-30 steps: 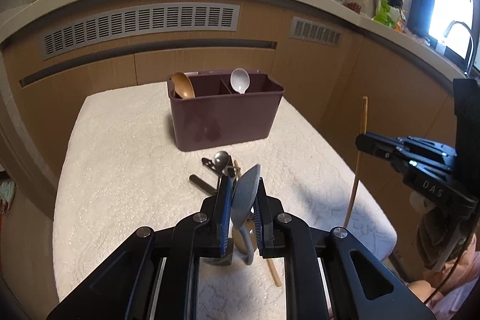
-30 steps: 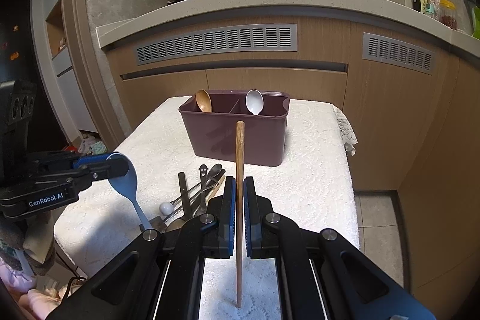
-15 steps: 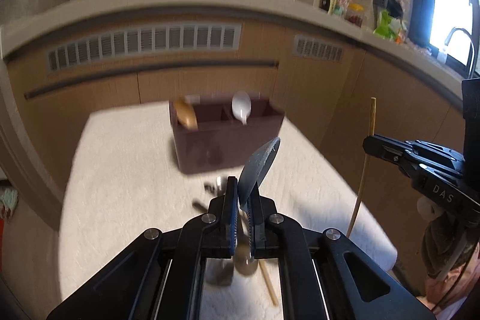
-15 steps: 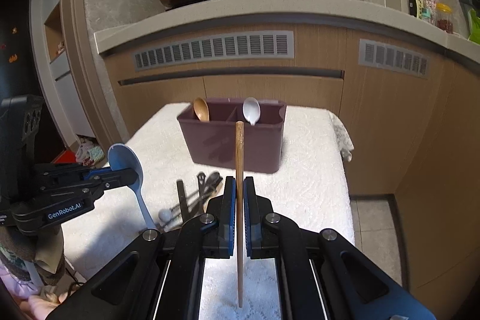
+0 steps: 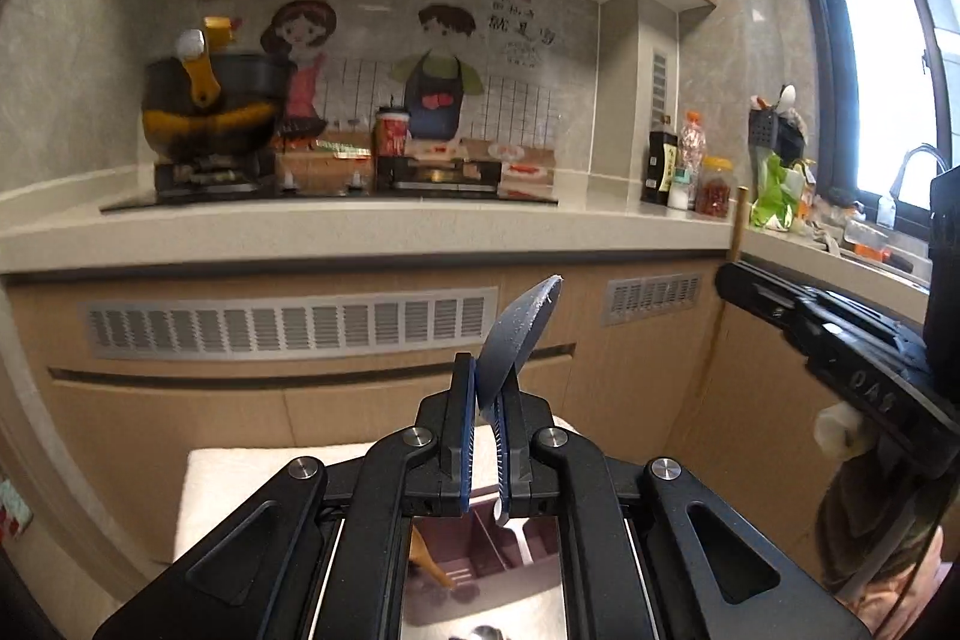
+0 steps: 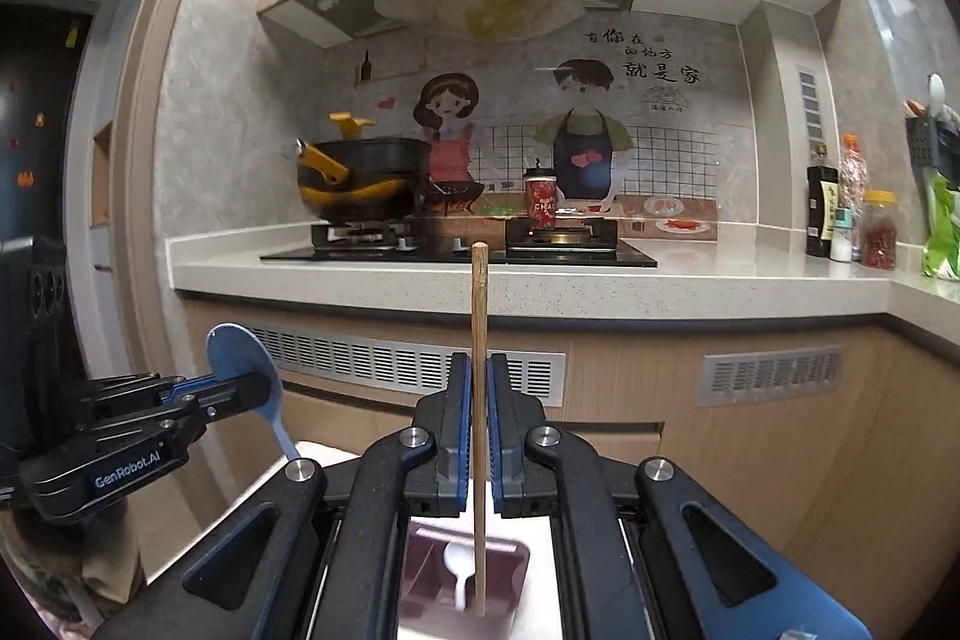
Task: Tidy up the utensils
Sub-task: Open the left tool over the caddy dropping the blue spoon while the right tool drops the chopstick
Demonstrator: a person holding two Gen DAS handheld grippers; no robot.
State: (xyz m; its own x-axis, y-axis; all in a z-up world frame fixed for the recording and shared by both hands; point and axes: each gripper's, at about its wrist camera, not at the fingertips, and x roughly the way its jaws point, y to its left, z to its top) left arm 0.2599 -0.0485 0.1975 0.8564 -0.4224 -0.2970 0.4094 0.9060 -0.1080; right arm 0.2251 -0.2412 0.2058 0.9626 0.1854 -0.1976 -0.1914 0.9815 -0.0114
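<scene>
My left gripper is shut on a blue spoon, bowl up and handle hanging down. It also shows in the right wrist view. My right gripper is shut on a wooden chopstick held upright. The maroon utensil caddy sits low between the left gripper's arms, with a wooden spoon in its left compartment and a white spoon in its right. In the right wrist view the caddy lies under the chopstick's lower end, beside the white spoon.
The white-cloth table shows at the lower left. Behind it stand the wooden cabinets with vents and the counter with a stove, a black pot and bottles.
Both grippers have risen and moved forward over the caddy, still holding the spoon and the chopstick. The loose utensils on the table have dropped out of view.
</scene>
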